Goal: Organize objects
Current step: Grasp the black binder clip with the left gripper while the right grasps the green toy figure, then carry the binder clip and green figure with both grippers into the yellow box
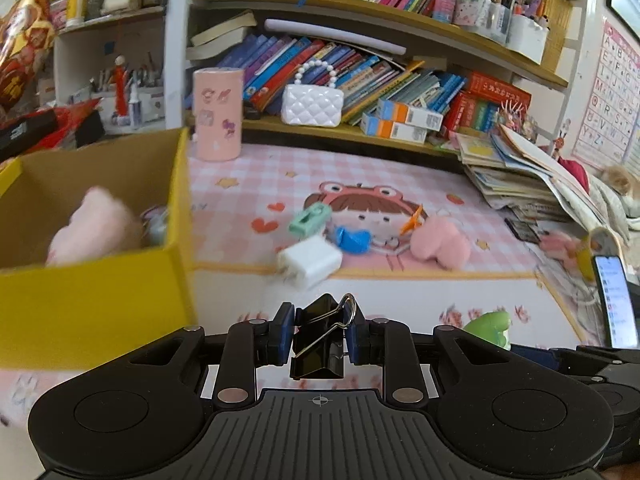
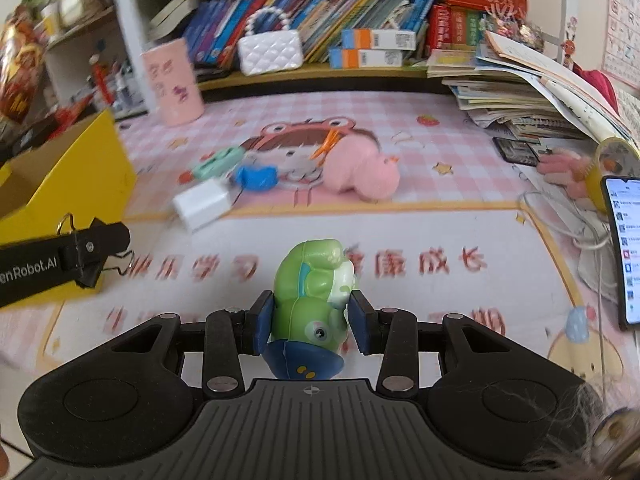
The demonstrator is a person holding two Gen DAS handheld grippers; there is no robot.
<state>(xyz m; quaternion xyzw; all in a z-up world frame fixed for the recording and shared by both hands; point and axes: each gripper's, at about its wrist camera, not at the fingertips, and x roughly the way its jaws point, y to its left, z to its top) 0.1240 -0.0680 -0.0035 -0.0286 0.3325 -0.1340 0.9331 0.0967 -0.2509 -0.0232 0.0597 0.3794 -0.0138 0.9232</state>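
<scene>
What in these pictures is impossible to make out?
- Box contents, left view: a blurred pink thing, partly behind the wall.
- Phone screen, right view: text too small, cut by the edge.
- Mat lettering, right view: blurred, partly behind the frog.

Crowded bookshelves [image 1: 360, 60], pink checked desk mat [image 2: 400, 240], alphabet poster [image 1: 612, 96]

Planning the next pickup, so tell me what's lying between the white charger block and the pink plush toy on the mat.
In the right wrist view, a blue toy lies between the white charger block and the pink plush toy.
</scene>
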